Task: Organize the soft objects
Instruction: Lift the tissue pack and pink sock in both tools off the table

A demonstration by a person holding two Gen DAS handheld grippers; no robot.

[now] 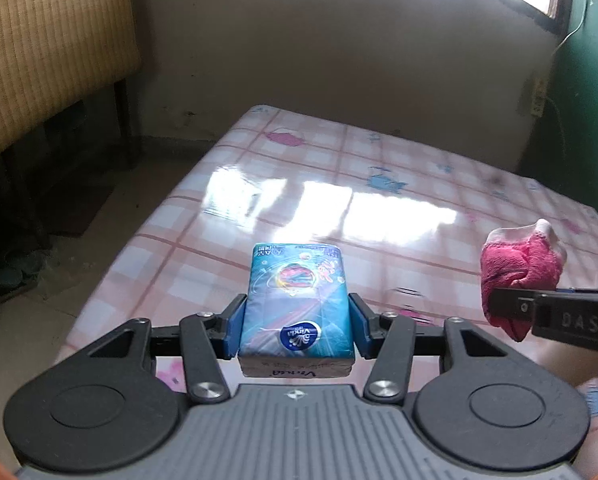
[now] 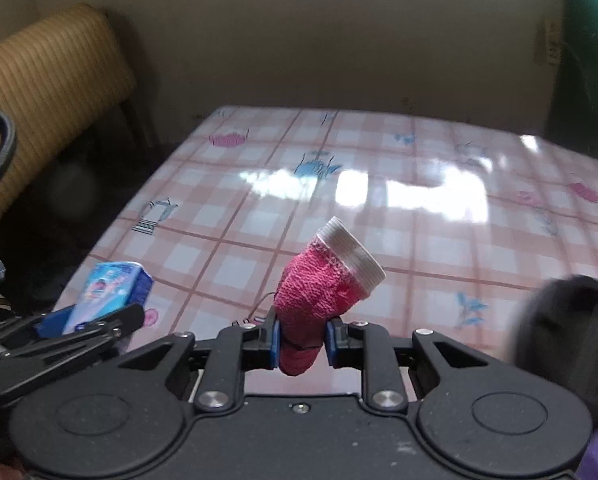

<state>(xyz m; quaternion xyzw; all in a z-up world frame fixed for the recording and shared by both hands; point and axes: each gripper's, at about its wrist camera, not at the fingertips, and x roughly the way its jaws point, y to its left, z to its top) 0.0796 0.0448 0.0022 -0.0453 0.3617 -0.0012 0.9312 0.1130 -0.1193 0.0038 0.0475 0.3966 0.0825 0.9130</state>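
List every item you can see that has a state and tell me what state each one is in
left gripper: shut on the tissue pack.
tissue pack: clamped between the jaws, held above the table.
right gripper: shut on the pink sock.
pink sock: bunched, gripped at its toe end, white cuff up.
table: covered with a glossy checked cloth.

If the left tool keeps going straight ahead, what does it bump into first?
Probably nothing soon. The left tool, shut on the tissue pack, points across the bare checked tablecloth toward the far wall. The pink sock sits off to the right, though depth is unclear.
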